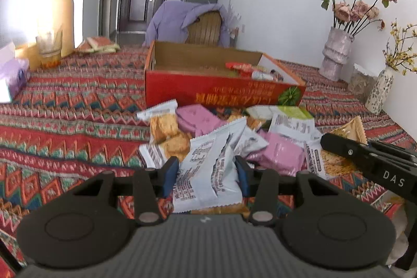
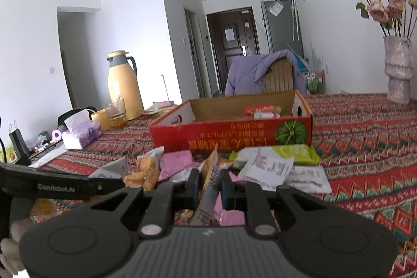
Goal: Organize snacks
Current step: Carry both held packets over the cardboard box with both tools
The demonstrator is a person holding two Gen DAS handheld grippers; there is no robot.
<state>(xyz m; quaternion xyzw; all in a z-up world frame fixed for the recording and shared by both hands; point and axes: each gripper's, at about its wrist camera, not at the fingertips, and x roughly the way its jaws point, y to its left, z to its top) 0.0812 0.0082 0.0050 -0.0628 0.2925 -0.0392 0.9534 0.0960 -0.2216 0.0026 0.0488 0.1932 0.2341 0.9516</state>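
My left gripper point(image 1: 207, 173) is shut on a white snack packet point(image 1: 208, 173), its blue pads pressing both sides, just above a heap of snack packets point(image 1: 234, 132) on the patterned tablecloth. My right gripper point(image 2: 210, 186) is shut on a thin packet point(image 2: 209, 183) held edge-on, orange on one face and printed white on the other. From the left wrist view that right gripper point(image 1: 336, 142) shows at the right, gripping the tan packet point(image 1: 351, 129). Behind the heap stands an open red cardboard box point(image 1: 221, 90), also in the right wrist view point(image 2: 229, 132), with a few snacks inside at its right end.
A yellow thermos jug point(image 2: 125, 85), a glass point(image 2: 117, 111) and a tissue box point(image 2: 80, 134) stand at the table's left. Vases with dried flowers point(image 1: 336, 51) line the right wall. A chair draped with purple cloth point(image 1: 192, 20) sits behind the table.
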